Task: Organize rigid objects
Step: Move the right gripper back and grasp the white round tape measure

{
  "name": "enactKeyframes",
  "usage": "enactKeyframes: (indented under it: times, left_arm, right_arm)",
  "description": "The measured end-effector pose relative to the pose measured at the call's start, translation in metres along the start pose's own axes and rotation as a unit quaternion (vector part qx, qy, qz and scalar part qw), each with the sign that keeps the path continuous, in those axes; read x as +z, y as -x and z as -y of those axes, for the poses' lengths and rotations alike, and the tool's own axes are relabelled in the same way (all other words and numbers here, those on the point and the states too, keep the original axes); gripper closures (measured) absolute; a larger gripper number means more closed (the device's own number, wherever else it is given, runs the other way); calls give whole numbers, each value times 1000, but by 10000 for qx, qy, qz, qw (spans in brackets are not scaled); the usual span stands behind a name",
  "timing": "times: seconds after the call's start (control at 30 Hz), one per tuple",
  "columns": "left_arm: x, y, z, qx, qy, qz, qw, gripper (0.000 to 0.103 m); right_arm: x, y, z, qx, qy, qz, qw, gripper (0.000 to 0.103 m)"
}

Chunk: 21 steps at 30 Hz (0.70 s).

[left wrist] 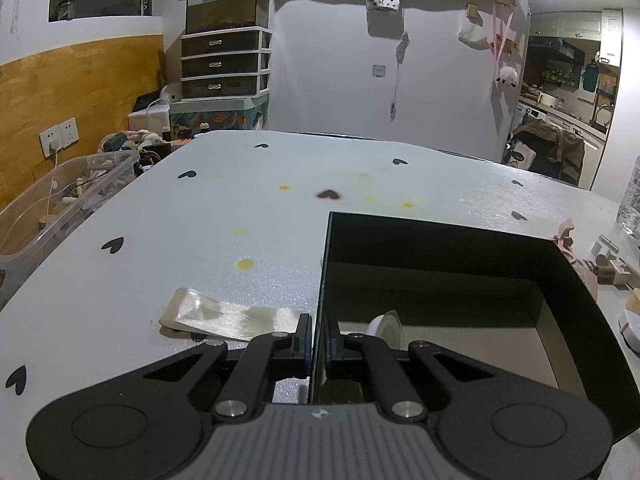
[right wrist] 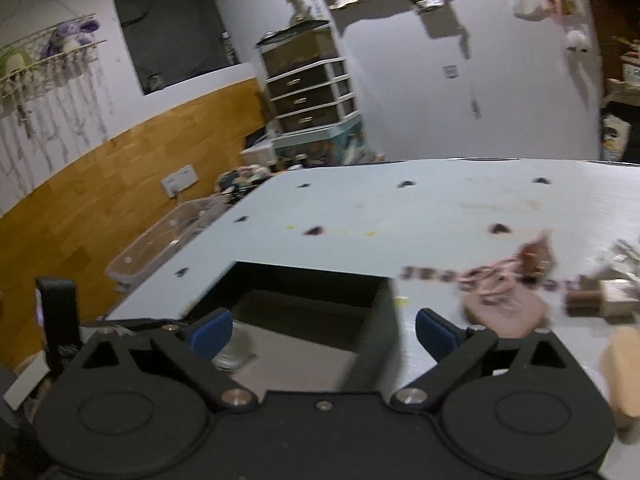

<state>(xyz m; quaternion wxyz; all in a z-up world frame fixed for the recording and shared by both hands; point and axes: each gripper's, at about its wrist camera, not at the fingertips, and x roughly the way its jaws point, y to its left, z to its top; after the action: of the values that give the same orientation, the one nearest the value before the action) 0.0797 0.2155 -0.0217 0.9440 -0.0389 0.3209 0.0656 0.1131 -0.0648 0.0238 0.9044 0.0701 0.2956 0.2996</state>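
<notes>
Black box (left wrist: 580,280) wall apparently pinched by left jaws.

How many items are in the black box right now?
1: a roll of tape near the front wall of the black box. The hand-held gripper hides part of the floor.

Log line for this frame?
left claw: shut on black box wall | right claw: open, empty | tape roll: in box

drawer unit (left wrist: 225,63) under tank (left wrist: 224,8); clear bin (left wrist: 60,196) beside table (left wrist: 200,208).
</notes>
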Motion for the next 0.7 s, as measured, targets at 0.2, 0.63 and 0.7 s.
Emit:
enactKeyframes:
  times: [0.2,0.63,0.7]
  left_arm:
    - [0,-1,-1,-17,20,23,10000,98]
    - [-3,-1,-2,-88,-40,82,9999,98]
    - [-3,-1,-2,-99,-46,84,9999,98]
  right_arm:
    - [-22,16,36,-515,-43,3,9987,4]
    - [-69,22,98,-1809,-142,-209,9832,20]
    - [-70,20,104,-1813,-228,-234,9829,24]
